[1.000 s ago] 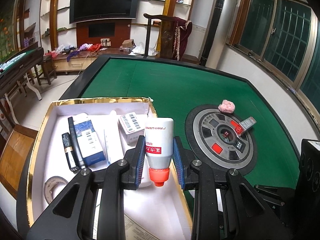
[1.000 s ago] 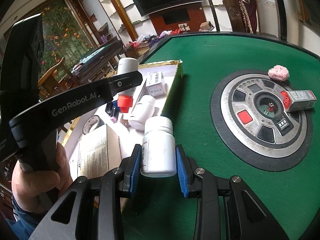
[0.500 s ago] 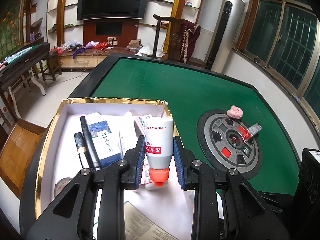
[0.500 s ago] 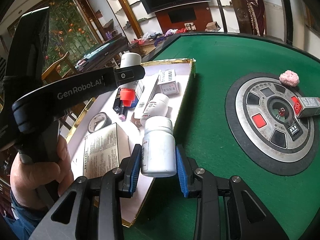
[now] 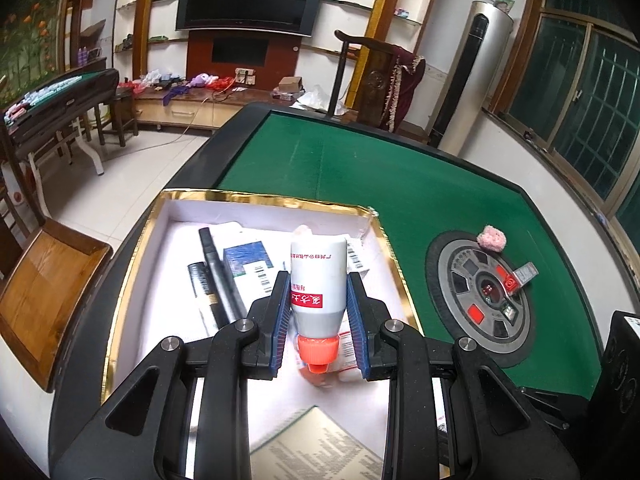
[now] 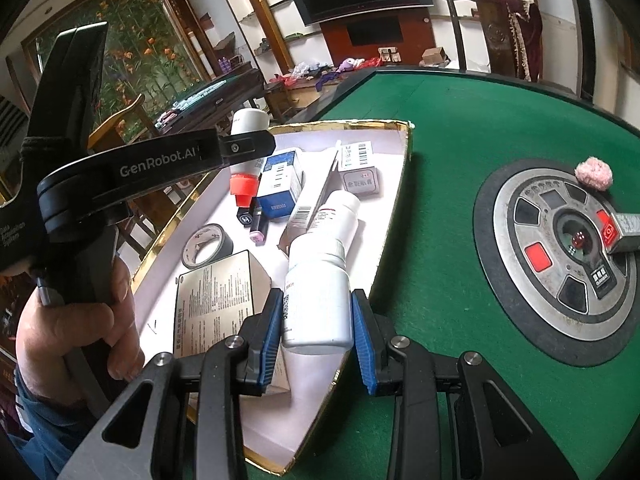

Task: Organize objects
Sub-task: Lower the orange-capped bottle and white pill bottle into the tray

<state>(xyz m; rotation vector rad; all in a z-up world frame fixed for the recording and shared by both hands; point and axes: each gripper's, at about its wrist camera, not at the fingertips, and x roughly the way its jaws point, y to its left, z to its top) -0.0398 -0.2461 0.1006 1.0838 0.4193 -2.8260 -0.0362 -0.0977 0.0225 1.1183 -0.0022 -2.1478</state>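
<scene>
My left gripper [image 5: 319, 318] is shut on a white bottle with an orange-red cap [image 5: 318, 284], cap end toward the camera, above the gold-rimmed white box [image 5: 256, 199]. The same bottle [image 6: 245, 152] also shows in the right wrist view, held by the left gripper over the box's far half. My right gripper [image 6: 318, 334] is shut on a white pill bottle [image 6: 316, 298] over the box's right gold rim [image 6: 394, 236]. Another white bottle [image 6: 338, 218] lies in the box just beyond it.
In the box lie a blue carton [image 6: 280, 188], a barcode box [image 6: 358, 168], a tape roll [image 6: 207, 246], lipsticks [image 6: 250, 220] and a printed leaflet box [image 6: 218, 296]. On the green table sit a round dice console [image 6: 560, 264], a pink pompom [image 6: 594, 173] and a small red-and-grey box [image 6: 622, 230]. A hand [image 6: 76, 332] grips the left tool.
Both grippers have drifted left over the box with their bottles still held. The right pill bottle now hangs above the box's rim instead of the green felt.
</scene>
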